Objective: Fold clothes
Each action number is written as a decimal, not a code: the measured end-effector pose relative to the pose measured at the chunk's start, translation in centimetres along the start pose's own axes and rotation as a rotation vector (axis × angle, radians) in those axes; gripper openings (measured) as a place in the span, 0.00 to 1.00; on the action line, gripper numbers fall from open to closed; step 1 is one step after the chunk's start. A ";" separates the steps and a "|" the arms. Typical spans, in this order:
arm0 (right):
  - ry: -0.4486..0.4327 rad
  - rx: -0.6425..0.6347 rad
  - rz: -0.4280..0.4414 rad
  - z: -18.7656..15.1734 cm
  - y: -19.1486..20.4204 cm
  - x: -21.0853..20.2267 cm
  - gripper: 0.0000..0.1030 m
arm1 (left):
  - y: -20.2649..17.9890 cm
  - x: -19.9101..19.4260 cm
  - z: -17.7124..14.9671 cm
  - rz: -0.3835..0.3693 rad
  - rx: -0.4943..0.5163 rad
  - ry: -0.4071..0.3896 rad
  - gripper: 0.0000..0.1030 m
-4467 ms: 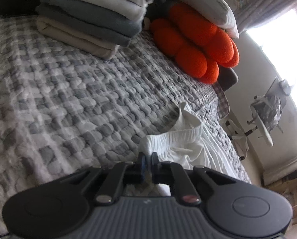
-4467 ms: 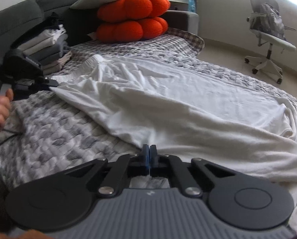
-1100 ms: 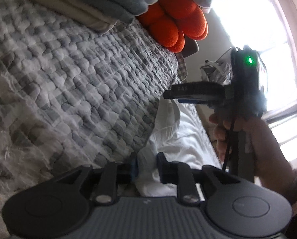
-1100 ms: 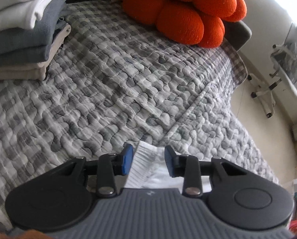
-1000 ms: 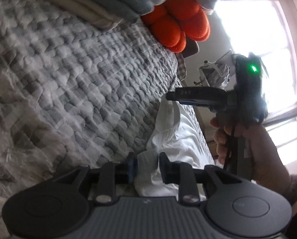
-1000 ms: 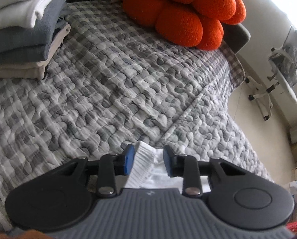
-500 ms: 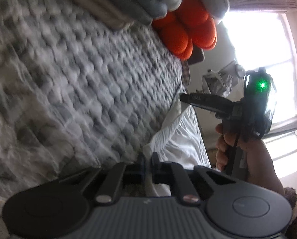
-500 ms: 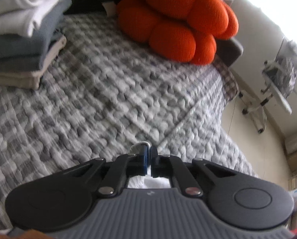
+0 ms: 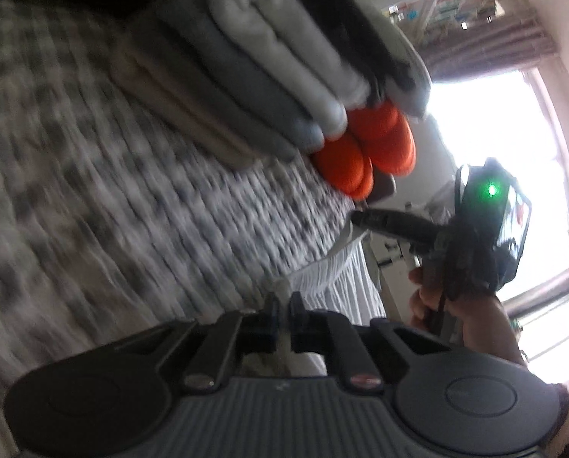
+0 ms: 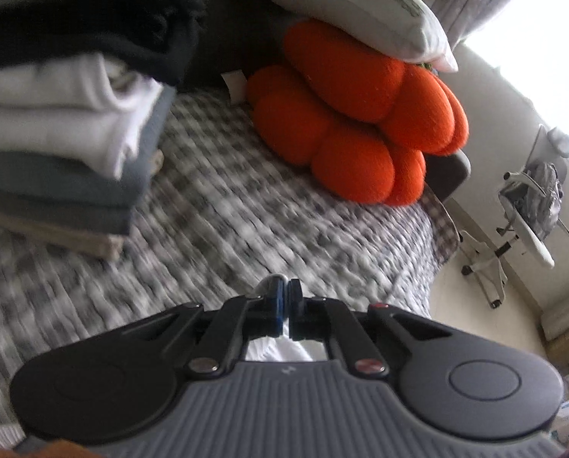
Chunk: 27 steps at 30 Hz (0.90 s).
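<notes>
Bed (image 10: 246, 221) w/ grey-and-white quilted cover, blurred in both views. On it, ahead-left of the right tool (image 10: 285, 297): stack of folded clothes (image 10: 67, 152), beige at bottom, grey, white, black on top. Ahead-right: orange lobed cushion (image 10: 353, 129), pale pillow (image 10: 341, 4) resting on it. White garment (image 9: 334, 278) lies at the bed edge, btwn both tools.

The white garment (image 9: 334, 278) is a thin, finely ribbed fabric, lifted off the grey-and-white quilted bedspread (image 9: 132, 210) at one edge. That edge stretches taut between two pinch points: one corner is clamped in the left gripper (image 9: 283, 307), another in the right gripper (image 10: 285, 297), where a small bunch of cloth pokes out past the closed tips. The rest hangs down, mostly hidden behind the gripper bodies
</notes>
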State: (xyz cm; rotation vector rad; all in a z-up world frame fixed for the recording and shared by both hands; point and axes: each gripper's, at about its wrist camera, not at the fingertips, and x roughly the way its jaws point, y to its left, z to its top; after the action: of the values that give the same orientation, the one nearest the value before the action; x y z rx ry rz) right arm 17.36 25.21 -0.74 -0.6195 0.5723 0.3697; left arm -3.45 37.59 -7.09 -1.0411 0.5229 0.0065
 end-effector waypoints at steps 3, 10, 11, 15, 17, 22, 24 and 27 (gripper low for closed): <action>-0.021 0.009 0.018 1.0 1.2 0.1 0.01 | 0.6 -0.6 0.9 0.024 -0.011 -0.040 0.05; -0.035 0.040 0.058 2.1 3.9 1.2 0.01 | 1.1 -1.6 2.1 0.131 0.033 -0.131 0.05; -0.027 0.045 0.060 1.9 4.1 1.6 0.01 | 1.2 -1.3 2.2 0.149 0.039 -0.122 0.05; 0.005 0.065 0.068 1.4 4.9 3.1 0.01 | 2.3 0.1 2.3 0.204 0.038 -0.078 0.05; 0.021 0.075 0.072 1.1 5.4 3.9 0.01 | 3.2 0.8 2.3 0.218 0.020 -0.052 0.06; 0.031 0.085 0.063 0.5 6.5 5.1 0.01 | 3.7 1.3 2.5 0.210 0.022 -0.033 0.06; 0.026 0.083 0.053 0.2 6.9 5.0 0.04 | 3.6 1.2 2.4 0.205 0.019 -0.032 0.08; 0.029 0.108 0.047 0.1 6.8 4.6 0.13 | 2.9 1.1 2.5 0.195 0.042 -0.032 0.09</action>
State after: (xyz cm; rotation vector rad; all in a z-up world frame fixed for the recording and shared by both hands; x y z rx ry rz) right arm 17.70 31.16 -6.46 -0.5090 0.6315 0.3714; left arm -2.24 40.89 -8.96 -0.9447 0.5909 0.1835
